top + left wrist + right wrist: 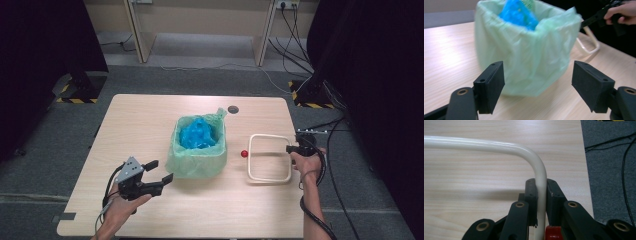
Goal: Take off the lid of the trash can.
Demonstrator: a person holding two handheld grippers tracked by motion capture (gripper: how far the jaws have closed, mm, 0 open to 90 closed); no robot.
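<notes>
The cream frame [540, 173] is clamped by the right gripper [541, 195] while the left gripper [537, 86], jaws apart, is lined up on the bin bag [529, 57], to be grasped next.

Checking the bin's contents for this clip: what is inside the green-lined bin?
Inside the green-lined bin sits a crumpled blue plastic bag, reaching about to the rim. Anything under it, and the bin's bottom, is covered by the blue bag and the liner.
</notes>
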